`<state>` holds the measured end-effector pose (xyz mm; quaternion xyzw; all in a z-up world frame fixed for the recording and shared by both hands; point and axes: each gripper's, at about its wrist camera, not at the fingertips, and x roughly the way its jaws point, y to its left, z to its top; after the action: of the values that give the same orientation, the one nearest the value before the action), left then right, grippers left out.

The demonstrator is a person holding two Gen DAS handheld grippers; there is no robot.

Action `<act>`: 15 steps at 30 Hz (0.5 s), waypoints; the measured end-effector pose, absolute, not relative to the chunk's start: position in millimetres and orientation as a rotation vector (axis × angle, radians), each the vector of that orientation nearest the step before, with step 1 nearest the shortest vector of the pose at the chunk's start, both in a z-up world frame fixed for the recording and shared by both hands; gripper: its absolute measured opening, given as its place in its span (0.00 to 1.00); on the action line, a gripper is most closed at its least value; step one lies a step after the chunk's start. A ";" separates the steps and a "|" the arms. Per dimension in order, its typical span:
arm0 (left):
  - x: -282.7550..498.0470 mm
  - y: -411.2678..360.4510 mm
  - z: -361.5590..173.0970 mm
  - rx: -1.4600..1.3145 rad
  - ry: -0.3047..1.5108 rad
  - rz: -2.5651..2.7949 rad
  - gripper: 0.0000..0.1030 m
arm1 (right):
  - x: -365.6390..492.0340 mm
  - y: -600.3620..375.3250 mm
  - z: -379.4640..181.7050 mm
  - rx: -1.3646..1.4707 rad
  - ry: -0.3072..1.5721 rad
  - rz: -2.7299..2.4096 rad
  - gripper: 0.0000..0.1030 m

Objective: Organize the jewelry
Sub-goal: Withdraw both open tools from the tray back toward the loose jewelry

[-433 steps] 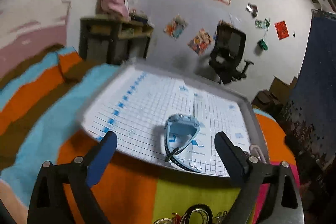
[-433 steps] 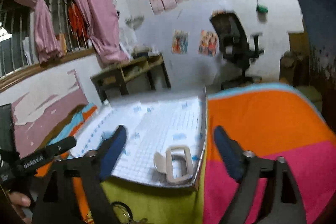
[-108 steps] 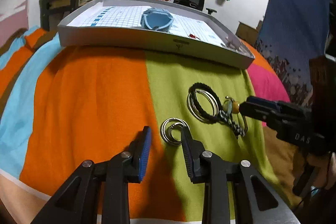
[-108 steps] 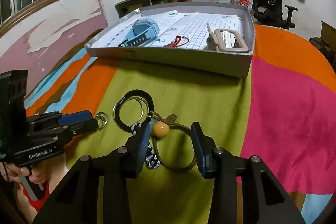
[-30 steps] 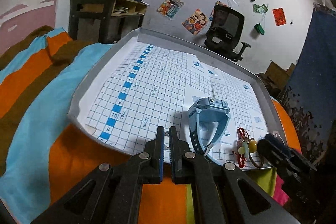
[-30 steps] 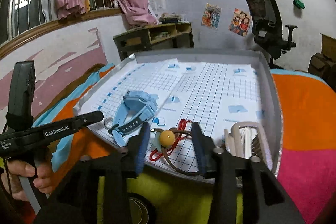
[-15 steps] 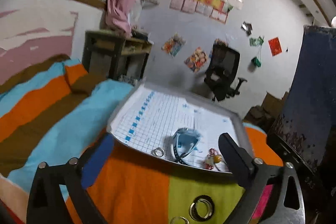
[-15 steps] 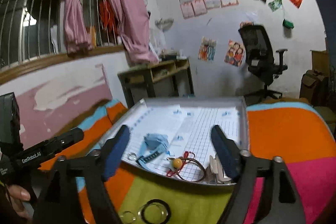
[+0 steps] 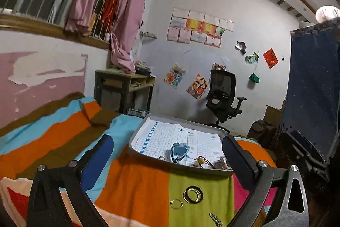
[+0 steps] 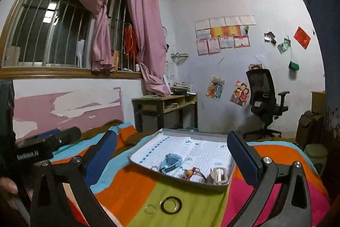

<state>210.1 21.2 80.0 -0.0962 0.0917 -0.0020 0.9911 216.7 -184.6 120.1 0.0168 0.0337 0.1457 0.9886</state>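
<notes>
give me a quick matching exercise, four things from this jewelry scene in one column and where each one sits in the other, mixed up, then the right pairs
Things:
1. blue watch
2. black ring
3. office chair
4. left gripper

Places or states:
A. on the green stripe of the bedspread, outside the tray
B. open, holding nothing
C. inside the grey tray, on the grid paper
D. on the floor by the far wall with the posters

Pairs: 1-C, 2-A, 3-D, 4-B
</notes>
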 end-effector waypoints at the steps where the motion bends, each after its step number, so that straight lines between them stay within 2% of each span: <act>1: 203.5 20.6 79.9 -0.188 0.181 -0.002 1.00 | 206.4 -185.1 119.5 0.030 0.065 0.292 0.99; 15: 102.1 20.6 43.4 -0.163 0.238 0.015 1.00 | 98.6 -216.2 83.9 0.080 0.141 0.225 0.99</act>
<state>102.1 20.6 43.4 -0.0814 0.1185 0.0073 0.9896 98.6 -216.2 83.9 0.0401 0.0702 0.1122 0.9904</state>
